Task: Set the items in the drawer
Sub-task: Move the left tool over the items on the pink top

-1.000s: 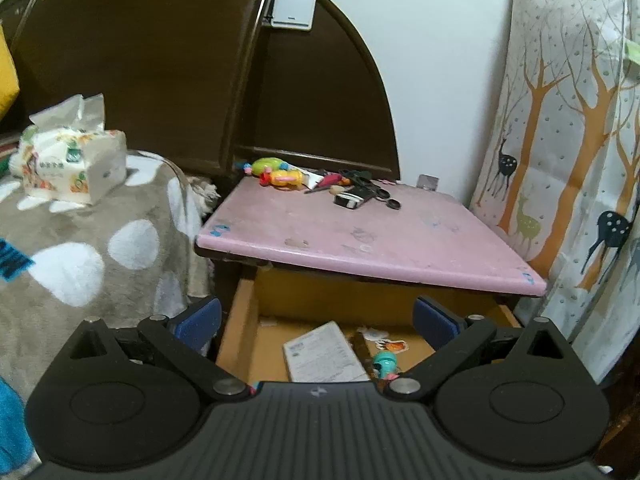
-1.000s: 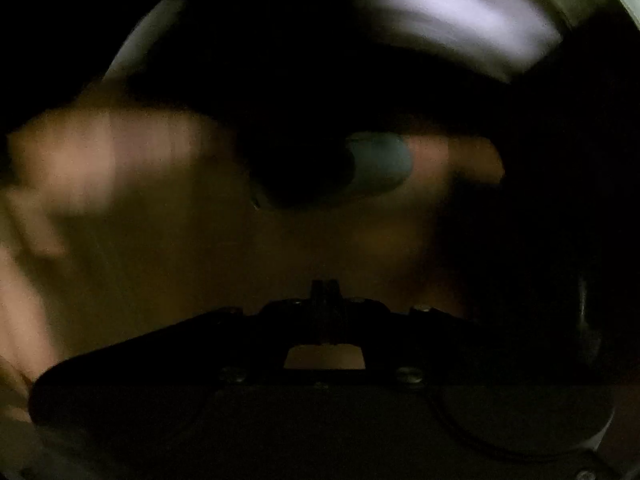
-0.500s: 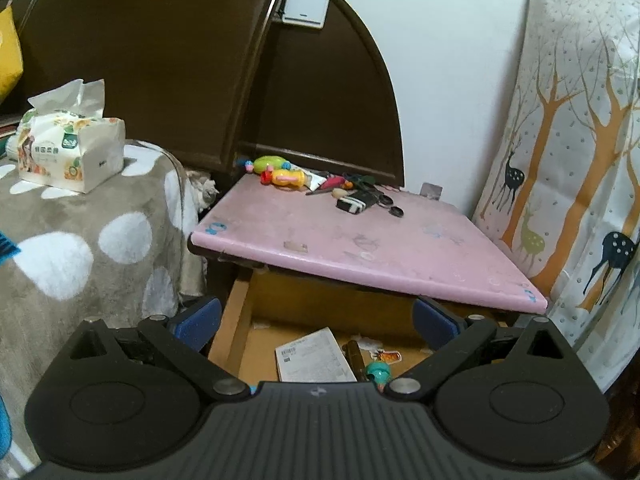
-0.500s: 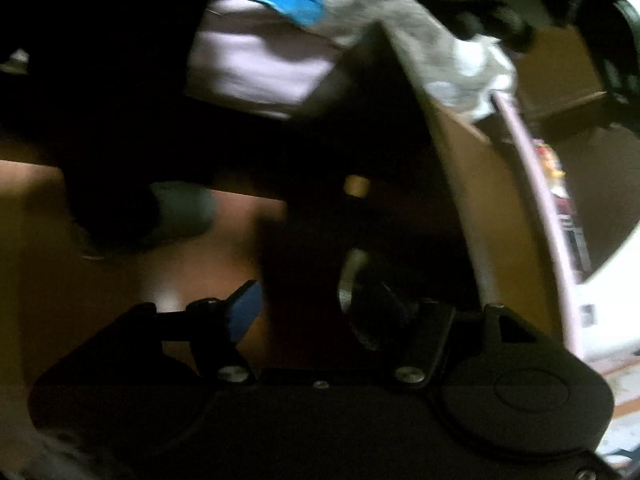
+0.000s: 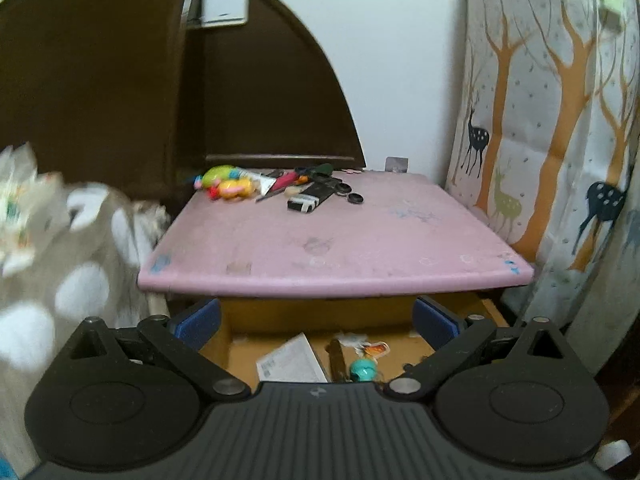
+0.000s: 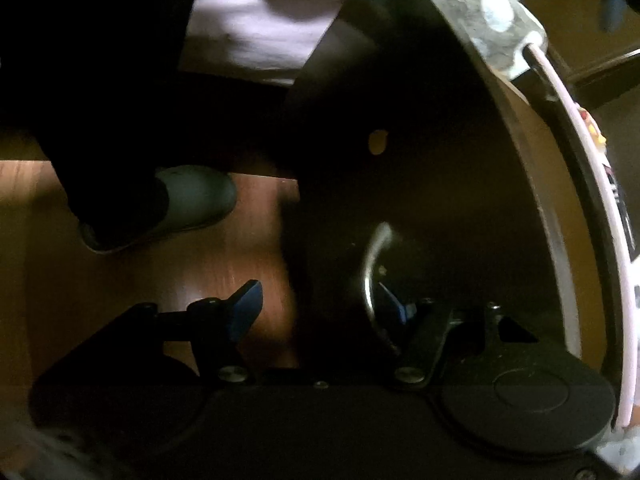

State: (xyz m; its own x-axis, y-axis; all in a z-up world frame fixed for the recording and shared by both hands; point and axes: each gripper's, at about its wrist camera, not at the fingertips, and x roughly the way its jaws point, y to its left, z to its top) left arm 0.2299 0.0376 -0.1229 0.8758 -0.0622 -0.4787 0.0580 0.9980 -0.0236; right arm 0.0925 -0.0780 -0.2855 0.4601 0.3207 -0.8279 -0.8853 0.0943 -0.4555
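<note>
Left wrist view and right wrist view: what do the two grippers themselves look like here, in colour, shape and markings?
The left gripper has a black ribbed body with a small pale logo, two round black discs, angular black link arms with silver pivot screws, and blue pads on its fingers. The right gripper has the same black build, silver screws and blue-tipped fingers. No cables or sleeves show.

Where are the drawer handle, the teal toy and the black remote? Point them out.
drawer handle [image 6: 370,276]: right wrist view, on its curved metal bar.
teal toy [image 5: 363,369]: left wrist view, on its round body.
black remote [image 5: 314,196]: left wrist view, mid-body.

Tissue pack [image 5: 14,204] blurred, edge-cropped.
</note>
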